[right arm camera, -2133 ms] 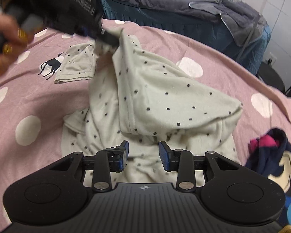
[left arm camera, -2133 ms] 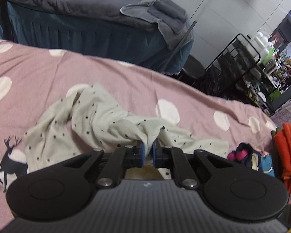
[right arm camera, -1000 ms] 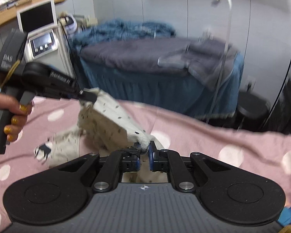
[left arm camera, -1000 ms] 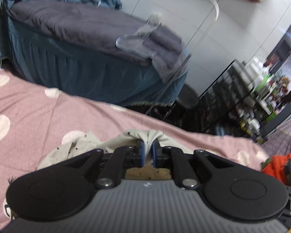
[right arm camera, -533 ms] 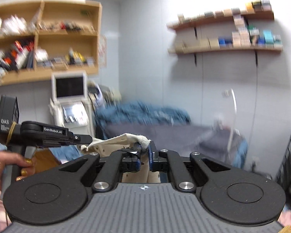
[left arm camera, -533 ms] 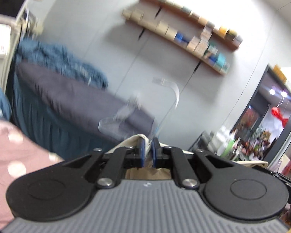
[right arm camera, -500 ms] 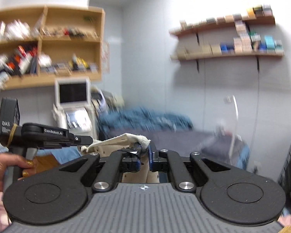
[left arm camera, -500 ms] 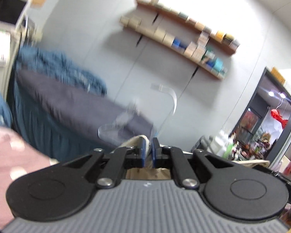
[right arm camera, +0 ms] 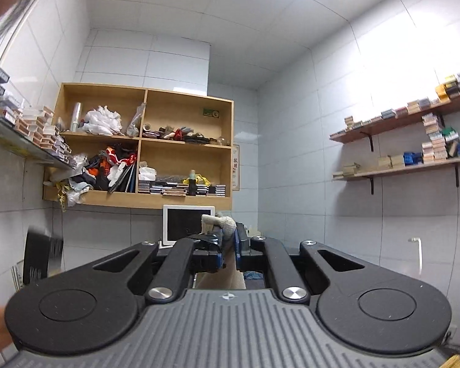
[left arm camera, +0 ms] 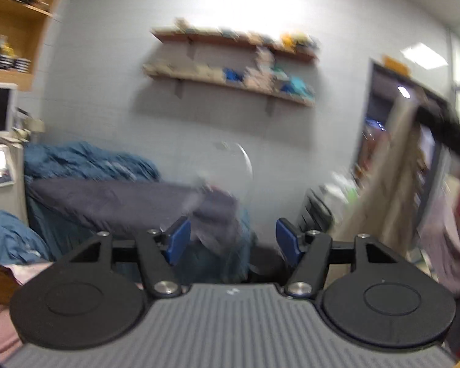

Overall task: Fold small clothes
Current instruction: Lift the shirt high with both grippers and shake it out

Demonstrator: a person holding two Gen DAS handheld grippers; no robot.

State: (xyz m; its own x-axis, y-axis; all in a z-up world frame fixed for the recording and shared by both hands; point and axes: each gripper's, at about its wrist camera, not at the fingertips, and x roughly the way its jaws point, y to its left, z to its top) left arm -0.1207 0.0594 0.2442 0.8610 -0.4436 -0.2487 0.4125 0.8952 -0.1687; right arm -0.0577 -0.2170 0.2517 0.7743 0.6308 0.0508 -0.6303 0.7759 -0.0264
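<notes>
My left gripper is open and empty, raised and pointing at the far wall. The cream dotted garment hangs blurred at the right of the left wrist view, held up by the other gripper. My right gripper is shut on a bunched edge of that cream garment, lifted high and facing the wall shelves. The rest of the garment hangs below, out of the right wrist view.
A treatment bed with a dark grey cover and blue bedding stands ahead. Part of the pink spotted sheet shows at the lower left. A wooden cabinet and wall shelves are on the walls.
My left gripper has opened and let go of the garment. My right gripper has risen further with the garment and now faces the cabinet wall.
</notes>
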